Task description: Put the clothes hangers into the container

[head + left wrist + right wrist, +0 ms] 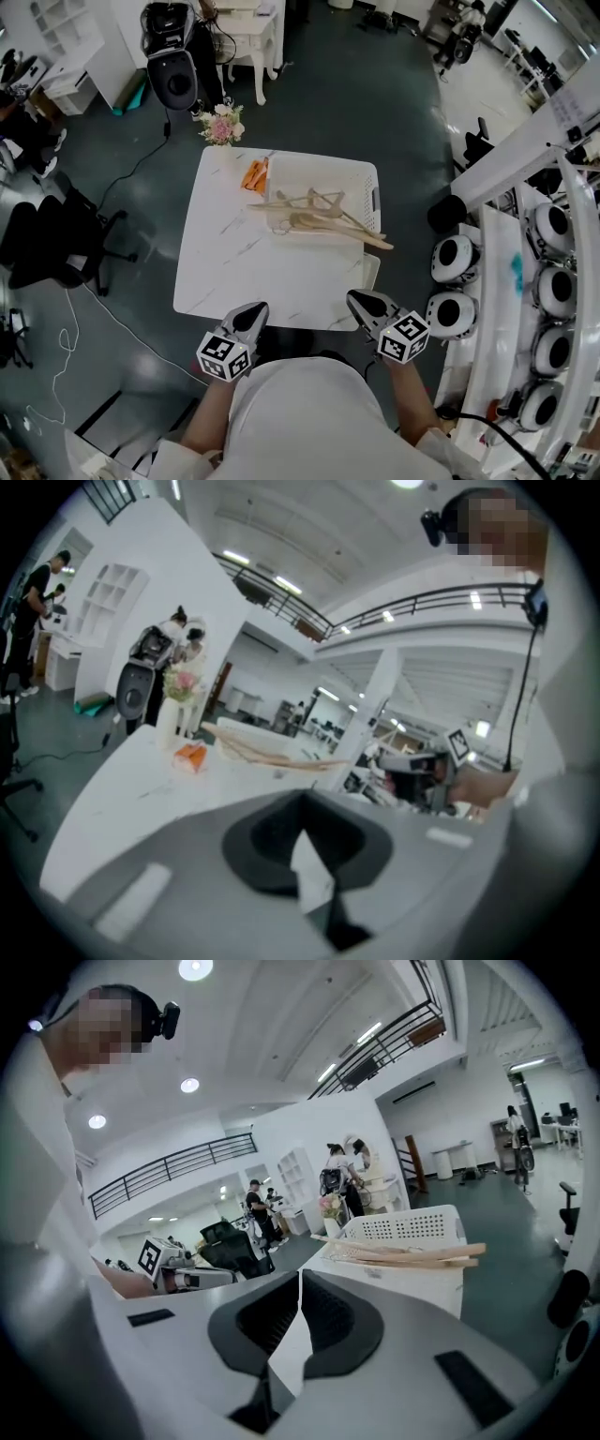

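At the near edge of the counter point(234, 267), the left gripper point(253, 312) hangs with its jaws clenched on nothing. Beyond it, the wooden hangers point(321, 219) lie piled in the white basket point(323, 159), a few ends poking over the rim. None shows loose on the counter, so the loading looks finished, with at most a tidying nudge left. The right gripper point(362, 302) is likewise closed and empty.

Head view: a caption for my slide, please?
Wooden clothes hangers lie across a white basket on a table; left hand-held gripper and right hand-held gripper shut, at its near edge.
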Demonstrator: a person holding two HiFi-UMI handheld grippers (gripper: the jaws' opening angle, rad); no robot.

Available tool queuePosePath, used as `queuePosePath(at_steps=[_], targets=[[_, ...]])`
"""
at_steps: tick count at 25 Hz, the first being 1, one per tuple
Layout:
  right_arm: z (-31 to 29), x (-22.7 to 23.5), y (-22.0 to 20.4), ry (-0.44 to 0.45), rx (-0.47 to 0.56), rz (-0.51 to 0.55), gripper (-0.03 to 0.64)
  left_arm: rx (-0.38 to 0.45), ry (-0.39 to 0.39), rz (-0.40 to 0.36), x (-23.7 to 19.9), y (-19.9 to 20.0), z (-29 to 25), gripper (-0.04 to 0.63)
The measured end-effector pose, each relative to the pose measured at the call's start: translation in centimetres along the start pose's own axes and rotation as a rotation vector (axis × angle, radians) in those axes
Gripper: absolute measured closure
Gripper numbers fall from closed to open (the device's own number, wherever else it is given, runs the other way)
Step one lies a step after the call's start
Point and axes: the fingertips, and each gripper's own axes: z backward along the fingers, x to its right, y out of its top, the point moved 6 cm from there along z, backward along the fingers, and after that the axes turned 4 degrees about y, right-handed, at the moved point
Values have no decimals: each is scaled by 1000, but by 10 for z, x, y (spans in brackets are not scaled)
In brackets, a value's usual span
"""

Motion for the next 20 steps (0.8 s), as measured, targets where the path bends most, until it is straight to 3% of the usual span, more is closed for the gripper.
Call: queuePosePath(at_steps=[4, 10, 20], targets=[[34, -3, -3, -41, 64, -6, 607, 13, 9, -20, 26, -3, 8, 593], [56, -3, -21, -66, 73, -12, 612, 33, 39, -20, 54, -8, 27, 593], [52, -39, -22, -74, 125, -7, 614, 59, 17, -49, 58, 2, 56, 592]])
